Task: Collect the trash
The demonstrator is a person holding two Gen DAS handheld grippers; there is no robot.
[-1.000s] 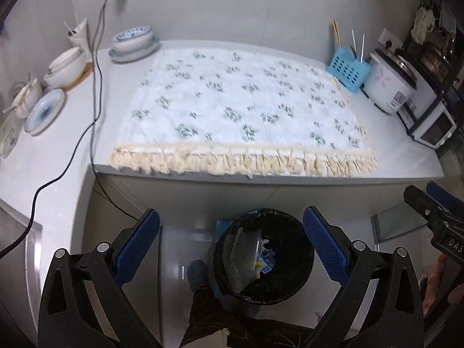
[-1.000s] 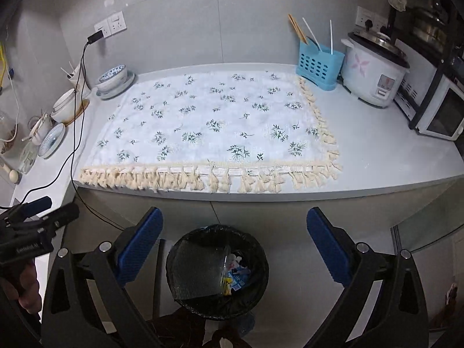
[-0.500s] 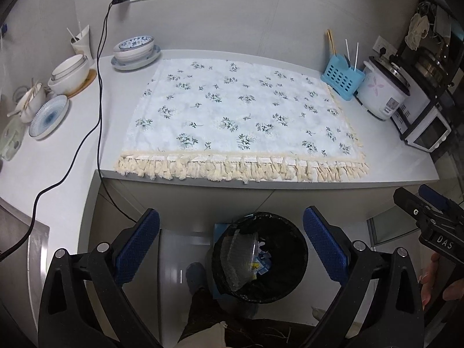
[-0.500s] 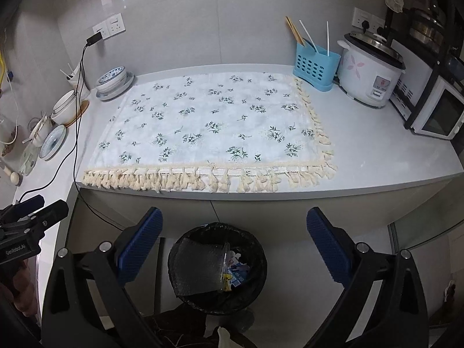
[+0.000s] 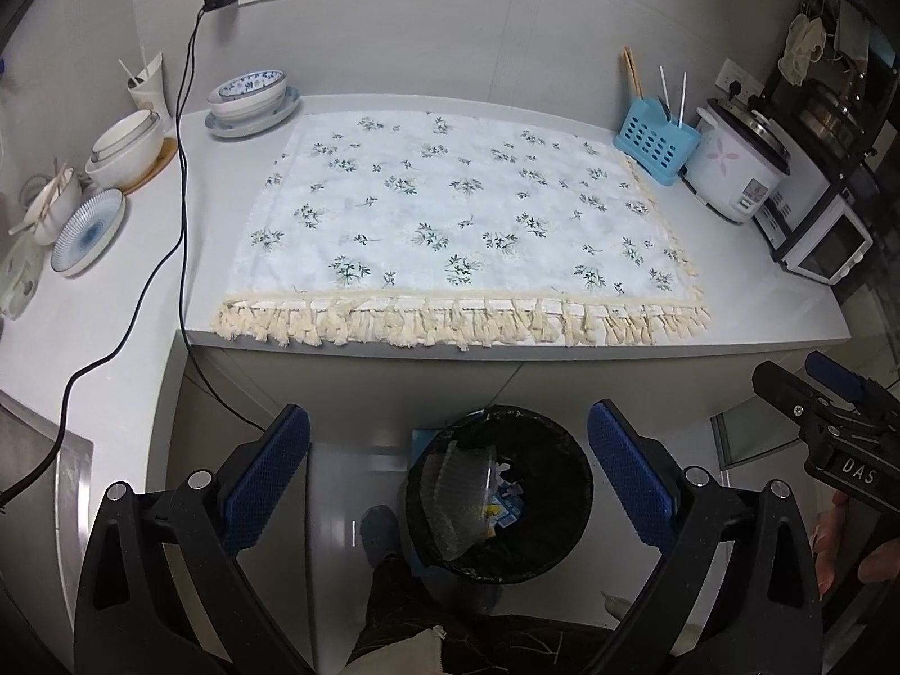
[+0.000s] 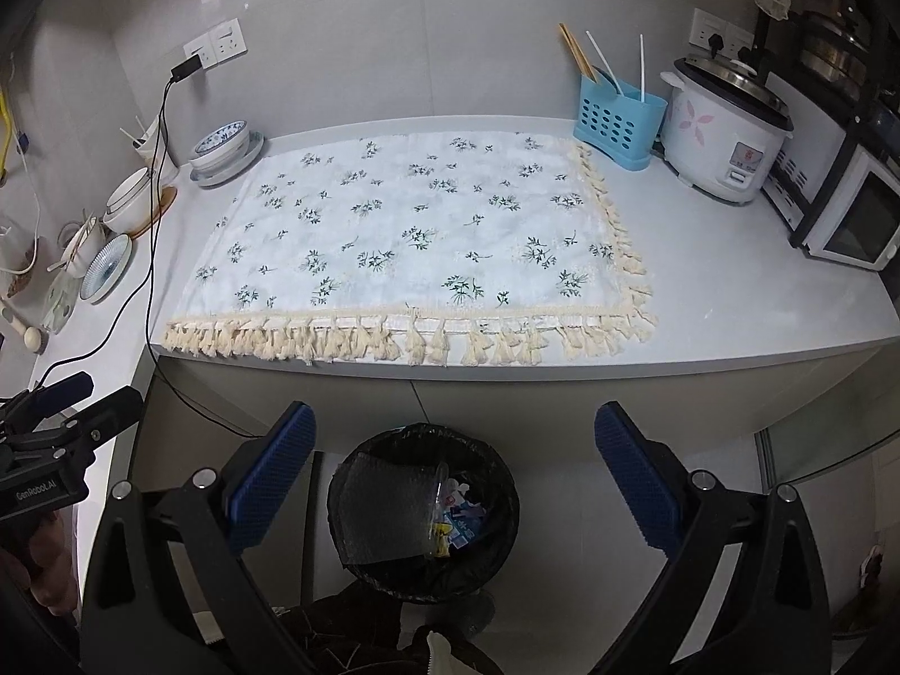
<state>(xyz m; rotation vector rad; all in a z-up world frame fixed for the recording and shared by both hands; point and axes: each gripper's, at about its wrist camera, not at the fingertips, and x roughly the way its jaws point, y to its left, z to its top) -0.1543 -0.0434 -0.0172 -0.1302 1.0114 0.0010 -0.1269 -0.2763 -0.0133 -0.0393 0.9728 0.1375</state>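
A black trash bin [image 5: 498, 492] stands on the floor in front of the counter and holds a clear plastic container [image 5: 458, 498] and small wrappers. It also shows in the right wrist view [image 6: 422, 512]. My left gripper [image 5: 447, 467] is open and empty, high above the bin. My right gripper [image 6: 453, 472] is open and empty, also above the bin. The right gripper shows at the right edge of the left wrist view [image 5: 827, 416]. The left gripper shows at the left edge of the right wrist view [image 6: 56, 422].
A floral cloth with tassels [image 5: 467, 214] covers the white counter [image 5: 748, 281]. Bowls and plates [image 5: 247, 101] stand at the left, with a black cable [image 5: 180, 214]. A blue utensil holder [image 5: 652, 140], rice cooker [image 5: 737, 169] and small oven [image 5: 821, 236] stand at the right.
Both grippers have pulled back and up from the bin and counter, so more of the counter shows. Both stay open and empty.
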